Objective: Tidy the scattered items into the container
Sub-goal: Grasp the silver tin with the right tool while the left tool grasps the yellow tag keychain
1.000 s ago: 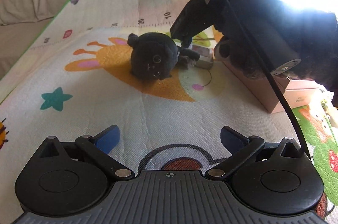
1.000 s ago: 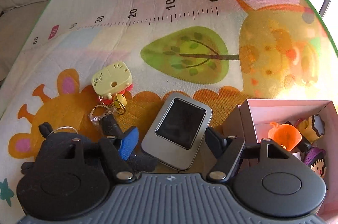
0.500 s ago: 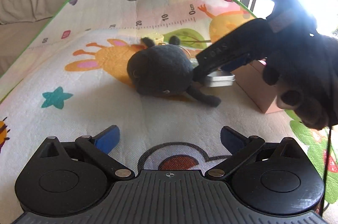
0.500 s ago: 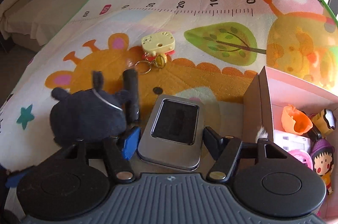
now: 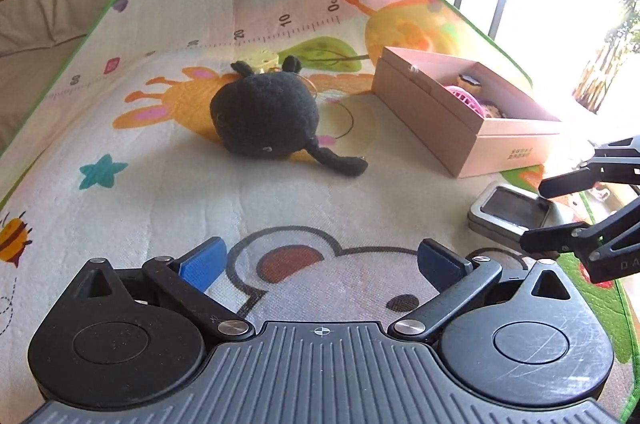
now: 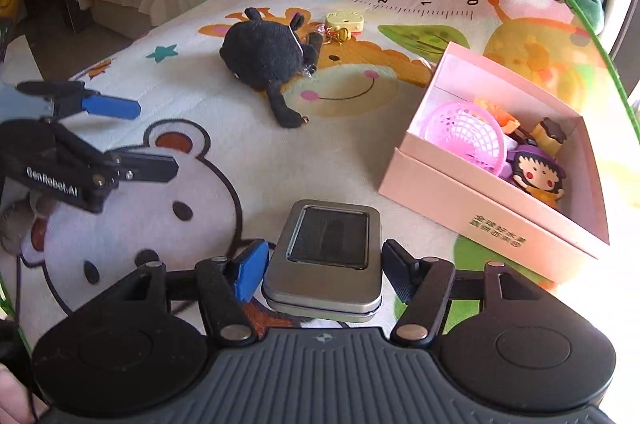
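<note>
Tin sits between the fingers of the right gripper, carried above a play mat printed with cartoon animals. It is a flat silver tin with a dark window in its lid. The blue pad on one side looks pressed to its edge, and the dark pad on the other side is right at its opposite edge. The jaws are closing on it, and the grip reads as a pinch across the tin's short width.

Ahead and to the right stands the box, an open pink carton resting on the mat. It already holds a pink basket, a doll figure and a few smaller toys. The tin is near the box's front corner but not yet over it.

Farther off, a black plush lies on the mat, with a yellow keychain just beyond it. Both are well apart from the box.

The left gripper hovers over the mat with its jaws spread wide and nothing between them.

The step in hand appears to be moving the tin to the box. The next move likely calls for lifting it over the near wall and releasing it in the free space beside the basket. The plush and keychain would then remain to collect.
</note>
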